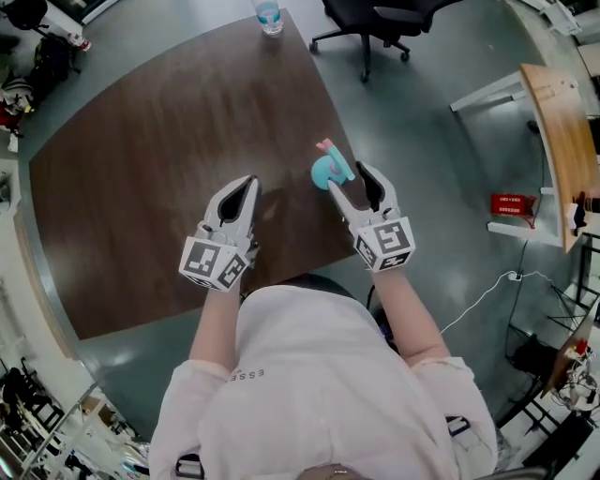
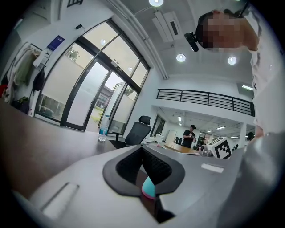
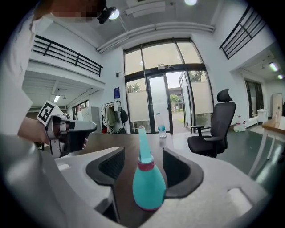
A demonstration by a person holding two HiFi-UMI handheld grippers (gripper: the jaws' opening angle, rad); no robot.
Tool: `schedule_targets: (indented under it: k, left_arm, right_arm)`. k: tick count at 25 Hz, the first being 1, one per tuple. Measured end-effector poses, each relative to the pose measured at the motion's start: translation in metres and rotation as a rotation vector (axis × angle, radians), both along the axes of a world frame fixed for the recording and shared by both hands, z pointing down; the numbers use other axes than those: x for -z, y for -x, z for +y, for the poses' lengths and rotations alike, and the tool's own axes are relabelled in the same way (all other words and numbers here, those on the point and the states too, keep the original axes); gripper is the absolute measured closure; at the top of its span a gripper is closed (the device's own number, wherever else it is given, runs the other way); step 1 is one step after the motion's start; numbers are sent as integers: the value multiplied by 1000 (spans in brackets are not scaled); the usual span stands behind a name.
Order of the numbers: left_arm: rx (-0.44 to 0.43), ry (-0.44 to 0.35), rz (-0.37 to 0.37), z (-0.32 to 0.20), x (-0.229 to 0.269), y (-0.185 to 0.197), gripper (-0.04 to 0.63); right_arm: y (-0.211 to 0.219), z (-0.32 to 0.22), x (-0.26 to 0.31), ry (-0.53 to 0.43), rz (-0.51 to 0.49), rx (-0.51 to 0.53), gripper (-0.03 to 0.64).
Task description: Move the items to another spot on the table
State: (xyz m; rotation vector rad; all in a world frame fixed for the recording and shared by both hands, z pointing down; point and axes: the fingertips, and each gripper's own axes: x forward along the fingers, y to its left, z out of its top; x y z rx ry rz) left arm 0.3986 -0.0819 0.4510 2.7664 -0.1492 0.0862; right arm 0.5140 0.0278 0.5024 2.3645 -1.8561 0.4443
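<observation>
Jaws of the right gripper point(image 3: 142, 153) spread wide, gripping nothing, with the teal bulb point(image 3: 148, 187) upright on its rounded base between them and a gap at either pad. Left gripper point(image 1: 247, 183) closed tip to tip, well apart from the bulb, over bare table point(image 1: 141, 206). A speck of teal and pink low behind its pads, too little to identify. Likely trouble from here: knocking the bulb over on the way out, loose as it is and light-looking, with a tall narrow nozzle. Any sideways drift or tilt of the right gripper enough to clip it. Worse still, rolling off once toppled, with the table's right-hand edge close by and floor just beyond. Safer to draw straight back along the jaws' own line. Plenty of open room to the left and ahead across the dark tabletop, with only a water bottle point(image 1: 268, 14) at the far edge and an office chair point(image 1: 375, 23) beyond on the floor. Little room on the near side, close to the body.
</observation>
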Motion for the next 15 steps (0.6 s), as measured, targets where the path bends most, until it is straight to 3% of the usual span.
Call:
schedule_targets:
  k: [9,12,15]
  left_arm:
    - [-33,29,-19,-13,-22,-24,588]
    - [-47,27,-28,-13,-26,-31,588]
    - [-55,32,-25,-11,-32,-32,588]
  right_arm:
    - [-8,-35,-18,32,8,54,368]
    - [-10,-37,-21,29,10,58,458]
    - [-8,-36,-24,32,19,64,463]
